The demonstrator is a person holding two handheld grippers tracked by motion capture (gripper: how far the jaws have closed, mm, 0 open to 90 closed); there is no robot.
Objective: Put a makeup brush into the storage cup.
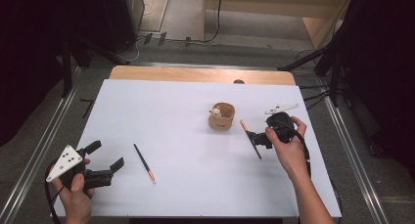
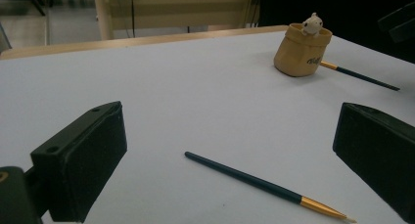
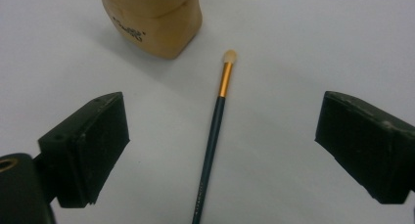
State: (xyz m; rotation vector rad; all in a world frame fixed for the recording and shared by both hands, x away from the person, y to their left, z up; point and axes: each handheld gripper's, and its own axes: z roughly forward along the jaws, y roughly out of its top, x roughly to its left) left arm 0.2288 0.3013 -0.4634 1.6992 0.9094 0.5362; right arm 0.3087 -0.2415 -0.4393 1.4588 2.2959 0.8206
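The right gripper (image 1: 255, 138) hovers low over the table's right half with its jaws spread wide and nothing between them, straddling a dark-handled brush (image 3: 214, 131) as if lining up to pinch the handle. That brush lies flat just beside a tan holder (image 1: 221, 117), its long axis running toward the near edge, its pale tip aimed at the holder; judging by that, the holder is where it belongs. The left gripper (image 1: 106, 157), also wide and empty, waits near the front-left corner facing a second brush (image 2: 264, 186), whose gold-banded tip points toward the near edge
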